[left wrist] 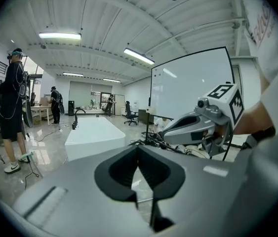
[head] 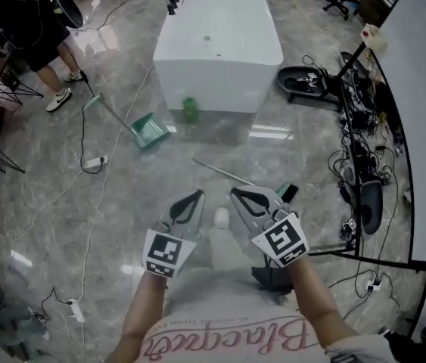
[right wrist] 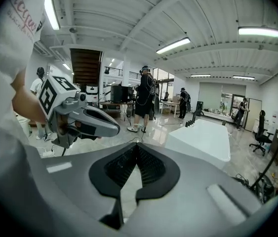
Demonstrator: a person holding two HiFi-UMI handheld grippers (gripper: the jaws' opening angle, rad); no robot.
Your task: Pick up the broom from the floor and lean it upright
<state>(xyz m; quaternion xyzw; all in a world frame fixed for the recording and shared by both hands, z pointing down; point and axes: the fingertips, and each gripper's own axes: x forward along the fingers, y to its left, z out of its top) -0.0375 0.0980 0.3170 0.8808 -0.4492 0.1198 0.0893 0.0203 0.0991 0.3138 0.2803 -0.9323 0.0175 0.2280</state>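
Note:
The broom lies on the grey floor ahead of me, its thin metal handle point(head: 222, 172) running from upper left to lower right, with a dark head point(head: 287, 193) at the right end. Both grippers hover side by side above the floor, short of the handle and apart from it. My left gripper point(head: 195, 197) point(left wrist: 138, 147) has its jaws together and nothing between them. My right gripper point(head: 237, 193) point(right wrist: 137, 146) is shut and empty as well, just right of the left one. Each gripper view shows the other gripper beside it.
A long white counter point(head: 220, 44) stands ahead, a green dustpan point(head: 150, 131) with a long handle at its left corner. Cables and a power strip point(head: 95, 161) cross the floor at left. A person point(head: 38, 29) stands far left. A whiteboard point(head: 424, 127) and tangled cords line the right.

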